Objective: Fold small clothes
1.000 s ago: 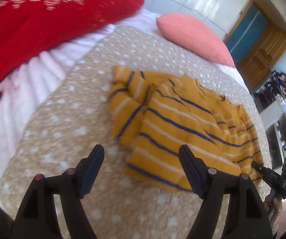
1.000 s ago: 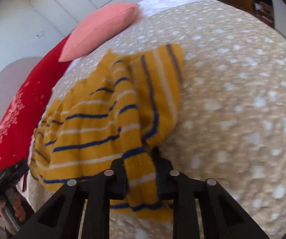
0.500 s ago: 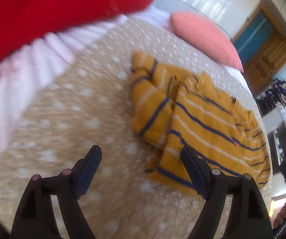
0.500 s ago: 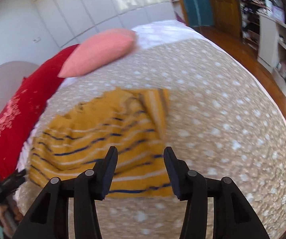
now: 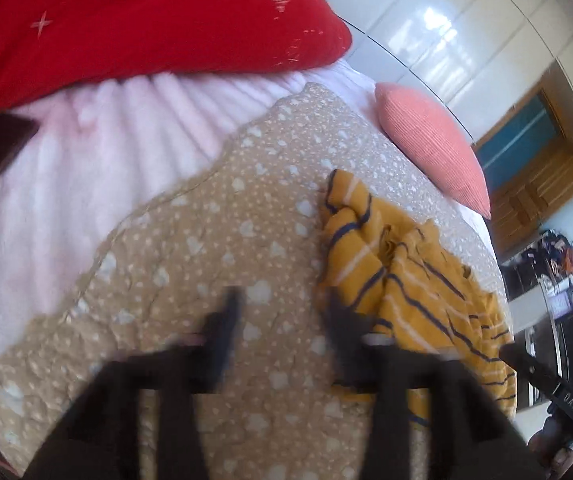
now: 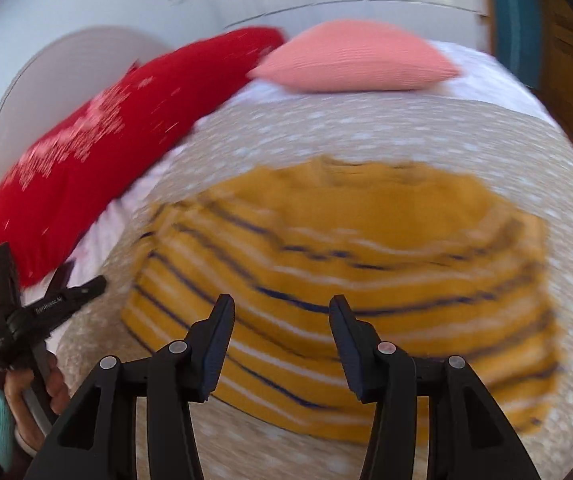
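A small mustard-yellow sweater with navy and white stripes (image 6: 346, 264) lies on the beige spotted bedspread (image 6: 466, 136), one sleeve folded over its body. In the left wrist view the sweater (image 5: 402, 280) lies to the right, with a bunched sleeve at its near end. My left gripper (image 5: 282, 320) is open and empty, blurred, above bare bedspread (image 5: 206, 240) just left of the sweater. My right gripper (image 6: 282, 316) is open and empty, hovering over the sweater's near hem. The left gripper also shows at the left edge of the right wrist view (image 6: 18, 320).
A large red pillow (image 5: 126, 16) and a pink cushion (image 5: 434, 148) lie at the head of the bed. A white fluffy blanket (image 5: 86, 152) lies under the bedspread's edge. A wooden door (image 5: 542, 184) and cluttered shelves (image 5: 558, 280) stand beyond the bed.
My right gripper let go of the sleeve, opened and drew back to the near hem. My left gripper swung left, away from the sweater, and is in fast motion.
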A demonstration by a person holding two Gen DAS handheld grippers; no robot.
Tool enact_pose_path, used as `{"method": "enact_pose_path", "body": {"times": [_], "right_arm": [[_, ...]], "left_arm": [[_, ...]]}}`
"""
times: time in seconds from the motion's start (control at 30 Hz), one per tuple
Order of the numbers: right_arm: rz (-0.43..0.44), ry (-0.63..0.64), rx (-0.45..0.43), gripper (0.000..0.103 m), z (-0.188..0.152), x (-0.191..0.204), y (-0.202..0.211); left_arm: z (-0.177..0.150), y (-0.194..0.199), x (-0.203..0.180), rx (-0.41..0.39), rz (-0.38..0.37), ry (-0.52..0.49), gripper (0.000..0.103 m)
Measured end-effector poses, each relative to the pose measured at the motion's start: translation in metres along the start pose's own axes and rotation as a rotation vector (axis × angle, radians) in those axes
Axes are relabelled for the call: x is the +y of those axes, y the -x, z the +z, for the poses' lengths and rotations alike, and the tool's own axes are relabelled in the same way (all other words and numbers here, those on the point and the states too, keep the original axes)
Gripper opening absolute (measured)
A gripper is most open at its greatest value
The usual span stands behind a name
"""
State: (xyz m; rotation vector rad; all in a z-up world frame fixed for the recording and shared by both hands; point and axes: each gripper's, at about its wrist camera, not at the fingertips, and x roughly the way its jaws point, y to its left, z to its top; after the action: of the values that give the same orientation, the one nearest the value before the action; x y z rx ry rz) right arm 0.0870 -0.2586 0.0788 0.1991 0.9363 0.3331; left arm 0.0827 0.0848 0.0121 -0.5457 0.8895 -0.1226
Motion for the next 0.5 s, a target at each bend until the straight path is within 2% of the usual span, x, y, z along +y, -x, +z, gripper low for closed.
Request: {"method": "enact_pose_path", "body": {"times": [0.13, 0.23, 0.33, 0.5], "right_arm": [[0.044, 0.061, 0.05, 0.059, 0.013, 0.05, -0.047], [0.04, 0.09, 0.087, 0.062, 0.024, 0.081, -0.082], [-0.021, 0.11, 0.11, 0.067, 0.034, 0.098, -0.111], [-0.116, 0.117, 0.124, 0.079, 0.04, 0.11, -0.139]], "left_arm": [[0.002, -0.012, 0.011, -0.013, -0.016, 0.024, 0.061], [0.002, -0.013, 0.022, -0.032, -0.076, 0.037, 0.064], [0.001, -0.012, 0.03, -0.042, -0.133, 0.046, 0.068], [0.001, -0.011, 0.029, -0.042, -0.174, 0.03, 0.074]]}}
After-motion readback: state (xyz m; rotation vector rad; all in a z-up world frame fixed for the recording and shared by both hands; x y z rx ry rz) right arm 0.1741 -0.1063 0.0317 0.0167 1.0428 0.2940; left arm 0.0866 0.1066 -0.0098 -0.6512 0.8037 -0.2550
